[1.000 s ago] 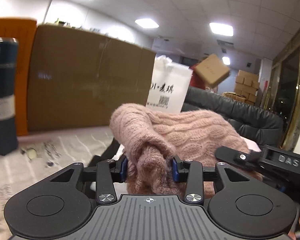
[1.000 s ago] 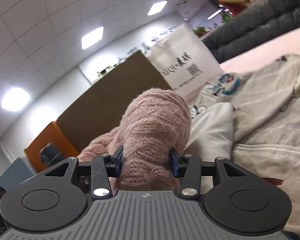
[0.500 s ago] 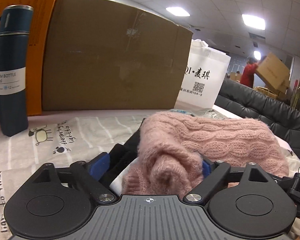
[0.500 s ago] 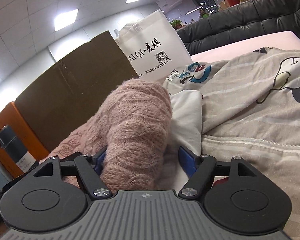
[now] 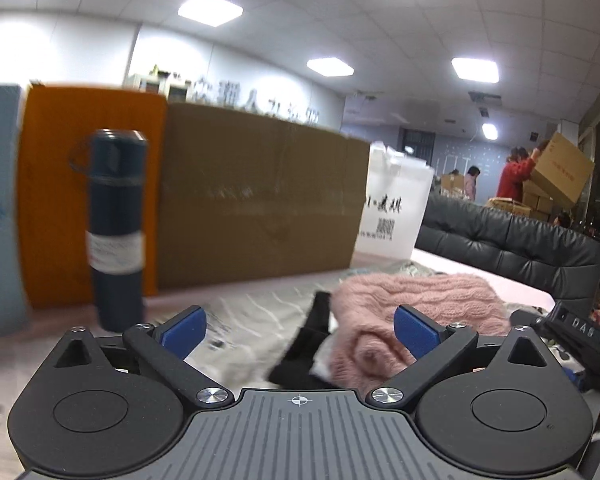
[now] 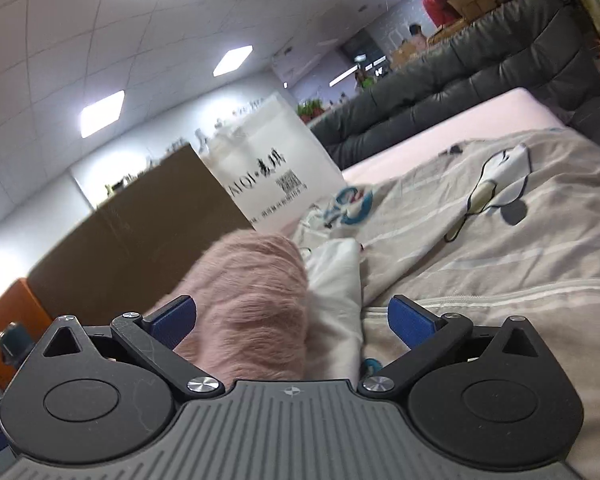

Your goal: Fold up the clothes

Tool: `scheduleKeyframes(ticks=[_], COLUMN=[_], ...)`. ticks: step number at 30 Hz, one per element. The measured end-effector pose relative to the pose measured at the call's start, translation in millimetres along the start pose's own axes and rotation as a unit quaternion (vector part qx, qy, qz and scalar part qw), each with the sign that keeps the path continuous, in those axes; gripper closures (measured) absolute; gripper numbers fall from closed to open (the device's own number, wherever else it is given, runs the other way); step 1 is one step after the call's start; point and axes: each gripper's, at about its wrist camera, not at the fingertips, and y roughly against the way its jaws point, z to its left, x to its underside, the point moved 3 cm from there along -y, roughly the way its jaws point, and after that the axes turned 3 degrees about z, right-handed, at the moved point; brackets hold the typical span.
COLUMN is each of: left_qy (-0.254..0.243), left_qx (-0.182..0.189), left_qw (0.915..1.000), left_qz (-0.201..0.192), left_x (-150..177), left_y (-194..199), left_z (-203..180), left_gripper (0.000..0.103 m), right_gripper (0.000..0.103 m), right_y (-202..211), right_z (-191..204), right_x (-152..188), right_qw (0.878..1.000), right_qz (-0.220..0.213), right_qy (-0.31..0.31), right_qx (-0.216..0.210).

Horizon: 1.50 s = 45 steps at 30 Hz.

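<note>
A folded pink knit sweater [image 5: 420, 300] lies on the bed on top of a black garment [image 5: 312, 344] and a white one [image 6: 336, 280]. My left gripper [image 5: 300, 320] is drawn back from it, and its jaws are opening. The sweater's rolled end sits low between them near the right pad, which does not press on it. My right gripper [image 6: 292, 312] is at the other end of the pink sweater [image 6: 252, 292]. Its jaws are opening too, and the knit lies loose between the blue pads. The right gripper's body [image 5: 572, 328] shows at the right edge of the left wrist view.
A dark blue flask [image 5: 116, 232] stands at the left, in front of an orange board and a big cardboard box [image 5: 260, 200]. A white paper bag [image 5: 396, 208] stands beside the box. A printed grey quilt [image 6: 500, 240] covers the bed, with a dark sofa [image 5: 520, 240] behind. People carry boxes far back.
Both grippers went from shut on the pink sweater to wide open. The sweater now rests on the bed, and the left gripper has pulled back from it.
</note>
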Motion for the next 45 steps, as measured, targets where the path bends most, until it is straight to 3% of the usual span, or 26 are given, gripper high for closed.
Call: scheduleKeyframes(ticks=[3, 9, 18, 25, 28, 34, 45], left_qy=[-0.026, -0.098, -0.058, -0.018, -0.013, -0.008, -0.025], left_qx=[-0.002, 0.003, 0.011, 0.002, -0.015, -0.049, -0.064], left_qw=[0.9995, 0.9927, 0.9958, 0.9959, 0.9933, 0.9919, 0.9879], left_qz=[-0.02, -0.069, -0.071, -0.088, -0.114, -0.116, -0.139], left_x=[-1.3, 4.9, 40.0, 58.3, 59.6, 60.1, 62.2], left_y=[32.1, 88.9, 116.4, 112.8, 120.1, 120.2, 129.8], left_z=[11.4, 27.6, 73.5, 92.7, 97.1, 101.0, 97.2], left_gripper=[0.0, 0.0, 0.0, 0.0, 0.0, 0.0, 0.0], right_gripper=[0.0, 0.0, 0.0, 0.0, 0.0, 0.0, 0.0], right_y=[32.4, 75.0, 98.6, 96.5, 94.8, 97.1, 98.1], right_z=[25.2, 108.0, 163.0, 171.1, 170.8, 171.9, 172.0], right_x=[10.7, 66.4, 127.8, 139.4, 140.0, 142.3, 143.3], right_qw=[1.0, 0.995, 0.988, 0.964, 0.962, 0.959, 0.958], right_qz=[-0.024, -0.01, -0.003, -0.083, -0.088, -0.097, -0.101], right_qy=[0.009, 0.089, 0.154, 0.243, 0.249, 0.259, 0.259], right_qx=[-0.002, -0.035, -0.005, 0.069, 0.072, 0.069, 0.073])
